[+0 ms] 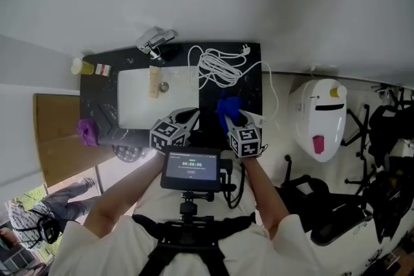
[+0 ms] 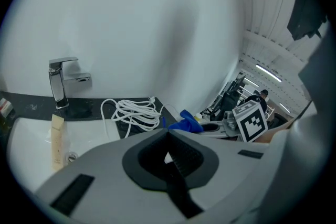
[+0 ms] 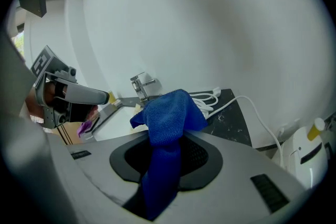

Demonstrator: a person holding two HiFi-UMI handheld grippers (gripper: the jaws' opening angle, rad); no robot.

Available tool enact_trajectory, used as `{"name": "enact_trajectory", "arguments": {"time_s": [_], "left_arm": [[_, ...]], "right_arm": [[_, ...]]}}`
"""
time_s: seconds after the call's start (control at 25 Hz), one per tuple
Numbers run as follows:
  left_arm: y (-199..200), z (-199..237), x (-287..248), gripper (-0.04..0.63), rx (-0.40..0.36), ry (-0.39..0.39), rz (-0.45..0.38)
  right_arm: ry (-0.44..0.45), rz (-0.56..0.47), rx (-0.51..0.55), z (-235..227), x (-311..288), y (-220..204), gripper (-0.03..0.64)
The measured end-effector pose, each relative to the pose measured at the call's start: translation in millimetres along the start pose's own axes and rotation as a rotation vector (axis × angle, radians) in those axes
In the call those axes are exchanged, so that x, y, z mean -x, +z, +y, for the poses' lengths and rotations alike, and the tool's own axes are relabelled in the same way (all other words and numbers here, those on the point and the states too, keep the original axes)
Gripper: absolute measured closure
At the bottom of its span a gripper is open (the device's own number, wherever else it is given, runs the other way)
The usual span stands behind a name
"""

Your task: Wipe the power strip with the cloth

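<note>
A blue cloth (image 1: pixel 226 106) hangs bunched from my right gripper (image 1: pixel 234 114), which is shut on it above the right side of the black counter (image 1: pixel 252 84). In the right gripper view the cloth (image 3: pixel 168 118) rises out of the closed jaws. The power strip's white cord (image 1: pixel 220 68) lies coiled on the counter beyond the cloth; I cannot make out the socket body. The cord (image 2: pixel 135 113) also shows in the left gripper view. My left gripper (image 1: pixel 189 118) hovers over the basin's near right corner, shut with nothing in it.
A white basin (image 1: pixel 136 106) fills the counter's left part, with a chrome faucet (image 1: pixel 157 42) behind it and a beige tube (image 1: pixel 154 82) lying inside. A yellow bottle (image 1: pixel 81 66) and a purple object (image 1: pixel 87 131) sit at the left. A white appliance (image 1: pixel 320 116) stands on the right.
</note>
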State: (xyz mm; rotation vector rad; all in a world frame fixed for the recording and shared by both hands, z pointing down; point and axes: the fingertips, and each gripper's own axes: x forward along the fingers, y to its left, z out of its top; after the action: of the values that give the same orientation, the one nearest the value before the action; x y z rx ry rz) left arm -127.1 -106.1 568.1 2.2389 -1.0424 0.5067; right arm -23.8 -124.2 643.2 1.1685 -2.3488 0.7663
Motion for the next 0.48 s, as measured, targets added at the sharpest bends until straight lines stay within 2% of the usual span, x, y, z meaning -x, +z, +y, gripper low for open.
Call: {"name": "enact_trajectory", "arguments": {"time_s": [0.24,0.48], "left_arm": [[-3.9,4.1,-2.6,0.594,-0.022,-0.036,0.037],[-3.6,8.6,-4.2,0.594,0.001,-0.048,0.06]], "right_arm": [[-0.026,0.003,-0.03,-6.5,-11.5,-5.0,0.511],[-0.036,0.026,-0.027,-10.8,-23.2,-12.6,0.511]]}}
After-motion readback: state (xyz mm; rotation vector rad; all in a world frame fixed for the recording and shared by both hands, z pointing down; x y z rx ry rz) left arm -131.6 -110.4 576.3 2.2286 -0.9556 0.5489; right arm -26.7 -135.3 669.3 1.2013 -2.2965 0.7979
